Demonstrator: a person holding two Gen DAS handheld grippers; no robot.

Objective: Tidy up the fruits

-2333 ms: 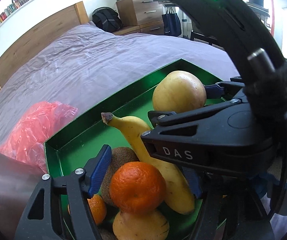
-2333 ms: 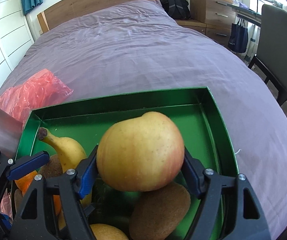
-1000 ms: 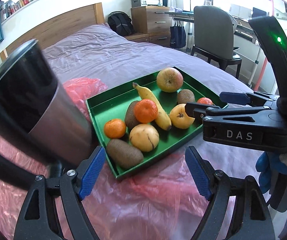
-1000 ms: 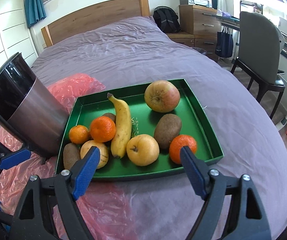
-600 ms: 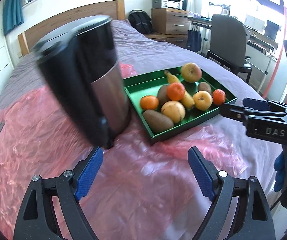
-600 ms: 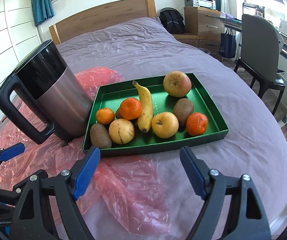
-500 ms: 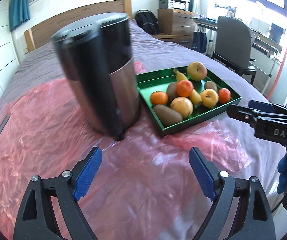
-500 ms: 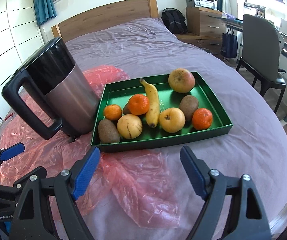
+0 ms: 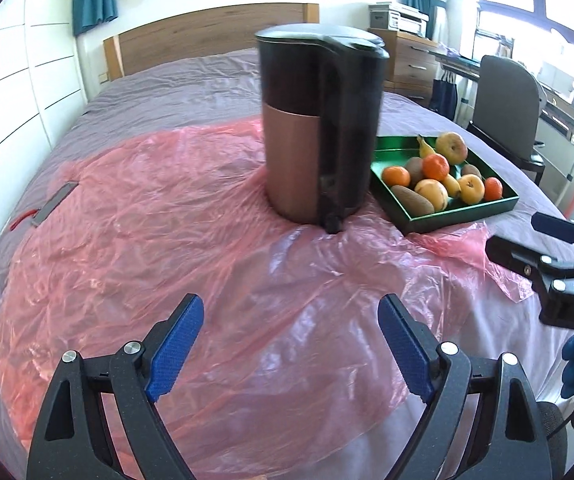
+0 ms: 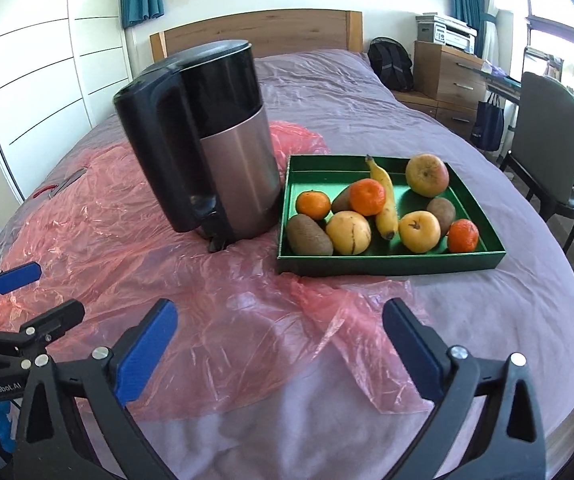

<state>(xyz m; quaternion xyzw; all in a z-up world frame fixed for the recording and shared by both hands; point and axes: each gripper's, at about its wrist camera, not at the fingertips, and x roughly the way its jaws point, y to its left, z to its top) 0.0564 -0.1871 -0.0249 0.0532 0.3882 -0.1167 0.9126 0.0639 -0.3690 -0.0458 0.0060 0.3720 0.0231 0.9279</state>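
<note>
A green tray lies on the bed and holds several fruits: a banana, an apple, mandarins, kiwis and yellow fruits. My right gripper is open and empty, well in front of the tray over the pink plastic. My left gripper is open and empty, further left, facing the kettle. Each gripper shows at the edge of the other's view.
A black and steel kettle stands just left of the tray on a pink plastic sheet. The purple bed cover runs to the edge at the right. A chair and drawers stand beyond.
Both grippers have pulled back from the tray and now hang open. The right one let go of the apple, which lies at the tray's far right.
</note>
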